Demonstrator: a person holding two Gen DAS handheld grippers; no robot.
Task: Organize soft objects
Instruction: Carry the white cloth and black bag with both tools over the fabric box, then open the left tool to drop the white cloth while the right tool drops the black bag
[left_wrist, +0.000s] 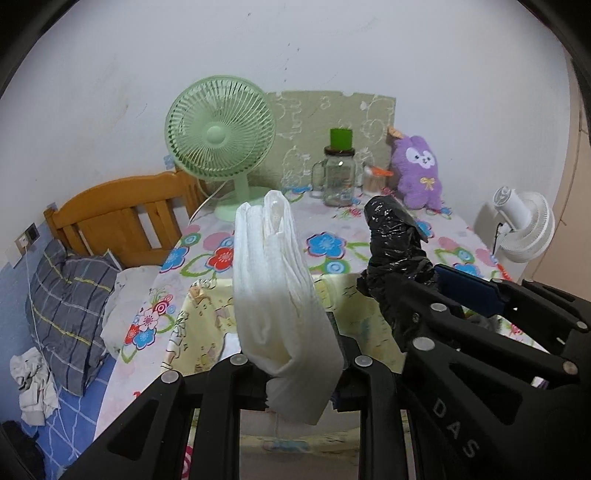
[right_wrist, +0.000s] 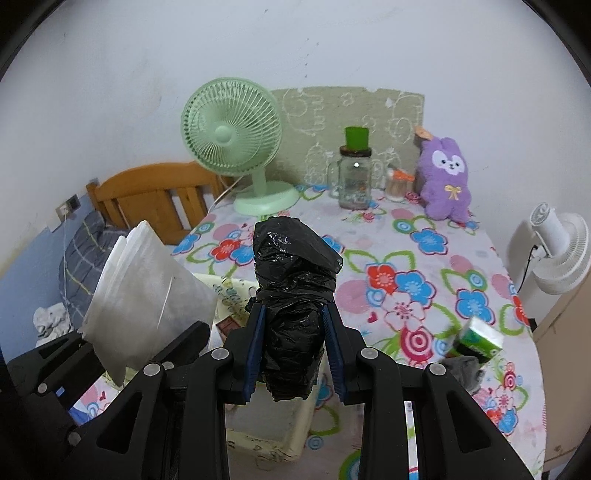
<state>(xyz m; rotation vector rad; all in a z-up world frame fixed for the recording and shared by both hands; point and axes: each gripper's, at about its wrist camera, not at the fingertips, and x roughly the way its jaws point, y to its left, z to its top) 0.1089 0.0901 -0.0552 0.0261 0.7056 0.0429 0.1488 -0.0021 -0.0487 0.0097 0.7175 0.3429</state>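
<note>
My left gripper (left_wrist: 301, 356) is shut on a folded white soft pack (left_wrist: 273, 295) that stands up between its fingers, hiding the tips. To its right, my right gripper (left_wrist: 424, 291) is shut on a crumpled black plastic bundle (left_wrist: 393, 247). In the right wrist view the blue-padded fingers of the right gripper (right_wrist: 291, 314) clamp the black bundle (right_wrist: 291, 280) from both sides. The white pack (right_wrist: 147, 291) and the left gripper (right_wrist: 110, 354) show at lower left. Both bundles hang over a pale yellow cartoon-print box (right_wrist: 229, 291) at the near edge of the floral table (right_wrist: 424, 258).
At the back of the table stand a green fan (right_wrist: 231, 136), a glass jar with a green lid (right_wrist: 354, 177) and a purple plush rabbit (right_wrist: 447, 177). A green tissue packet (right_wrist: 480, 339) and a grey cloth (right_wrist: 465, 369) lie at right. A white fan (right_wrist: 557, 251) stands beyond; a bed with a plaid pillow (left_wrist: 66, 302) lies left.
</note>
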